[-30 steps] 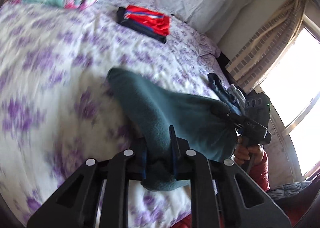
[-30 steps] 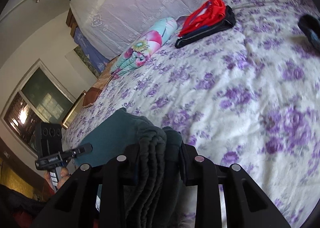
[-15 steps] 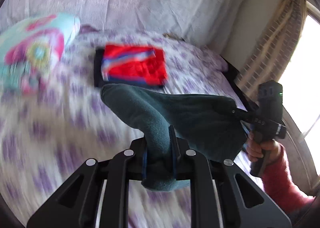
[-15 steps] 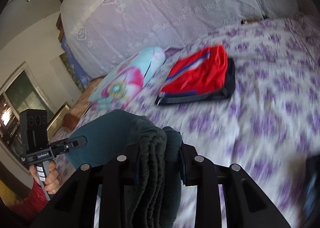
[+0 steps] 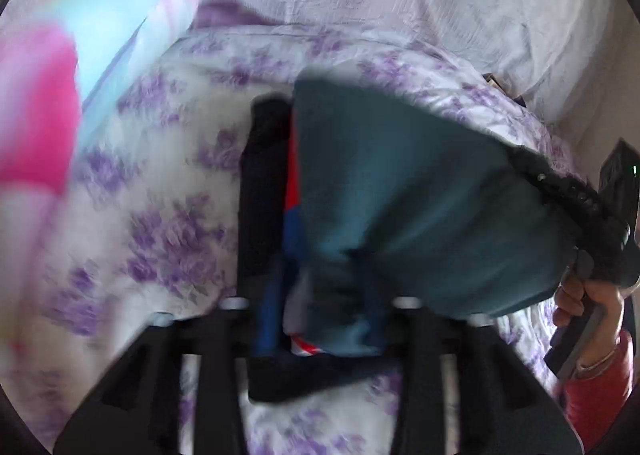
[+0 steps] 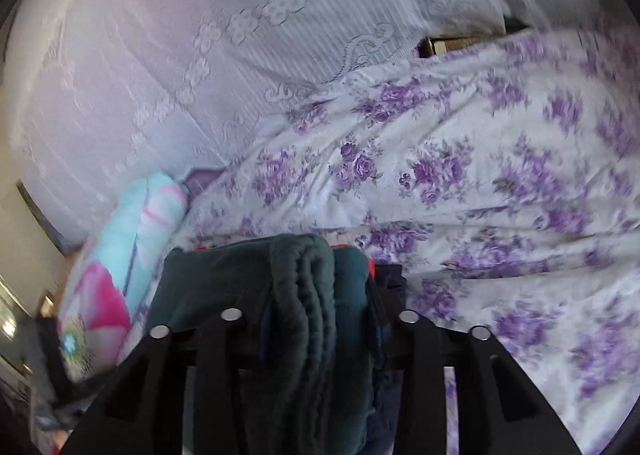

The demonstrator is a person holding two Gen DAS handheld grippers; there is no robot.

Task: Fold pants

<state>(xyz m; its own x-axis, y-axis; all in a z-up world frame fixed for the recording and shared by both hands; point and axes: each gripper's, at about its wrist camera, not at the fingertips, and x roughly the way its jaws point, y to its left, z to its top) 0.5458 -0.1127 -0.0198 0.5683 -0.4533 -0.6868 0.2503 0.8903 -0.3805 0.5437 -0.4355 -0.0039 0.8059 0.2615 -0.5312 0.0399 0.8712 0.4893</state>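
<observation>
Because the teal fleece pants [image 5: 408,195] are folded into a thick, soft bundle, they should handle as light, limp and compressible rather than slippery, sagging wherever they are not supported, so the sound places to hold are the two ends of the bundle, where the layers stack. That is where they are held: the left gripper [image 5: 320,319] is clenched on one bunched end, and the right gripper [image 6: 316,319] is clamped on the other, where the rolled layers [image 6: 304,275] show as ridges between its fingers. The bundle hangs between the two grippers just above a folded red and navy garment [image 5: 266,191] lying on the purple-flowered bedspread [image 6: 480,175], near a turquoise and pink pillow [image 6: 132,239]; whether it already touches that garment is hard to say through the motion blur. No brand, label or legible writing shows on the pants or anywhere else.
</observation>
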